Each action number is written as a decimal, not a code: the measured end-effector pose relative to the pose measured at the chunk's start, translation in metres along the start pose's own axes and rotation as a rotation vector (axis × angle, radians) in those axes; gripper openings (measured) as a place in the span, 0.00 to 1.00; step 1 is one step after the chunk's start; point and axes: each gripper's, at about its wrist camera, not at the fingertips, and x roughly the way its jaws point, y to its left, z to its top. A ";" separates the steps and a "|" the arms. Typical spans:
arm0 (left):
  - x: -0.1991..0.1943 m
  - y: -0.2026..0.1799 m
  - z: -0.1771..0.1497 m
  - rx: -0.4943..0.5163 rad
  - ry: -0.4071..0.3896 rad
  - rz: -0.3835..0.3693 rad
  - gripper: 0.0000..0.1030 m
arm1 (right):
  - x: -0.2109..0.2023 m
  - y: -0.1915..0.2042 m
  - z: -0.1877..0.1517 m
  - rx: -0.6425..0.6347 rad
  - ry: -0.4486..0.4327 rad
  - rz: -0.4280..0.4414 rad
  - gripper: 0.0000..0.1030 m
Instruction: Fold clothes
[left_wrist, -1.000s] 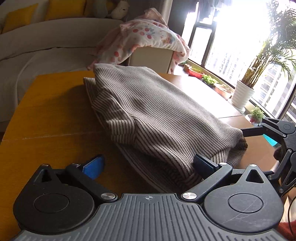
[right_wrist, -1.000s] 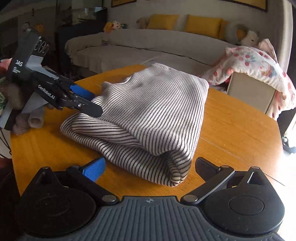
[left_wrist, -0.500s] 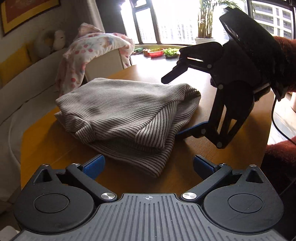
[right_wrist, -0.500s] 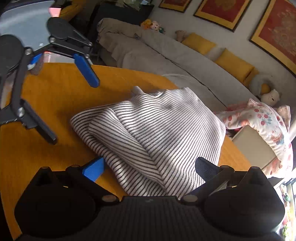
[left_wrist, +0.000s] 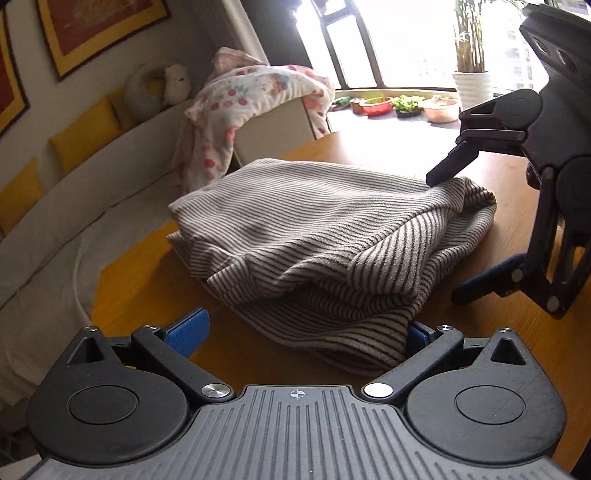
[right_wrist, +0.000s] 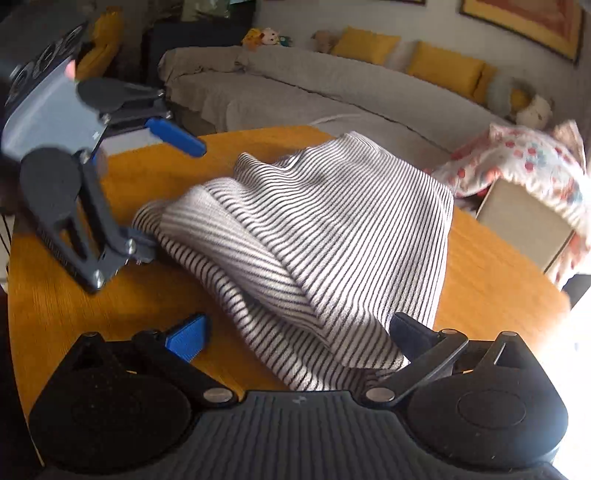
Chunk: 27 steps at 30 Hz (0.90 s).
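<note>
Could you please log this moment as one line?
sweater: folded on table | left gripper: open | right gripper: open

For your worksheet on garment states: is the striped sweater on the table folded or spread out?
Folded. The striped sweater lies as a compact bundle on the table, with several stacked layers showing along its near edge.
</note>
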 end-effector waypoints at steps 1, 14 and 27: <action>0.000 0.003 0.001 -0.020 -0.001 -0.007 1.00 | -0.004 0.006 -0.003 -0.054 -0.019 -0.021 1.00; 0.007 0.042 0.008 -0.340 0.026 -0.145 1.00 | 0.032 0.010 0.032 -0.069 -0.001 -0.103 1.00; 0.015 0.049 0.000 -0.413 0.029 -0.194 1.00 | 0.047 -0.008 0.037 0.093 0.064 -0.117 1.00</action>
